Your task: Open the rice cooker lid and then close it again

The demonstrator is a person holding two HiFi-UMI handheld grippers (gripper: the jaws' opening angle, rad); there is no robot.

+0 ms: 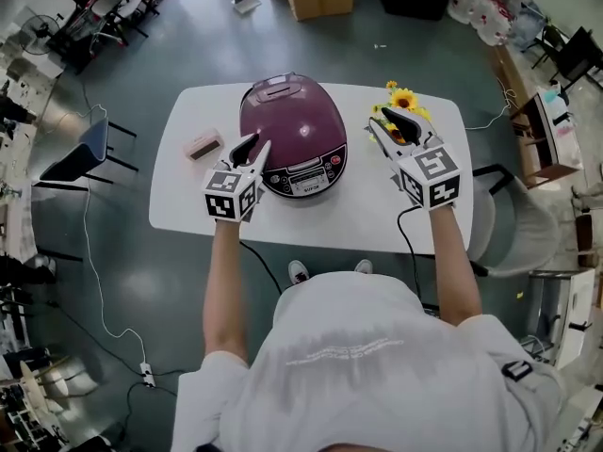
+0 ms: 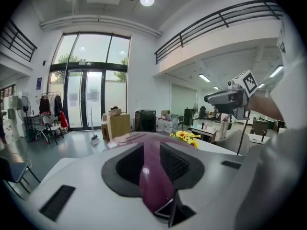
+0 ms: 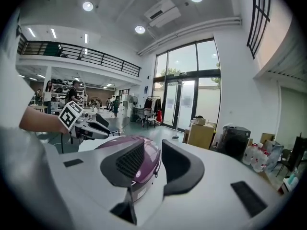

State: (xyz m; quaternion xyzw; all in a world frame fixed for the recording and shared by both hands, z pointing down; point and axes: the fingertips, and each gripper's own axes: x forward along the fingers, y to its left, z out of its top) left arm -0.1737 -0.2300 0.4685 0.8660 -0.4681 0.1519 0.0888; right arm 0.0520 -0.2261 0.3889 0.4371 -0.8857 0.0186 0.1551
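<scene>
At the centre of the white table (image 1: pixel 339 222), nearer its far edge, the purple rice cooker (image 1: pixel 294 130) stands with its lid closed. The left gripper (image 1: pixel 252 151) hangs at the cooker's left side, jaws apart, gripping nothing. The right gripper (image 1: pixel 389 125) is near the far right corner, beside the sunflowers (image 1: pixel 405 99), jaws apart and empty. A small pink object (image 1: pixel 203 146) lies toward the left edge.

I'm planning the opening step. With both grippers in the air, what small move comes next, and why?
Probably ease the left gripper down toward the rice cooker's front, just above its control panel, where its release likely sits. The lid is shut; the right gripper is farther off by the flowers; both have jaws apart, empty.
</scene>
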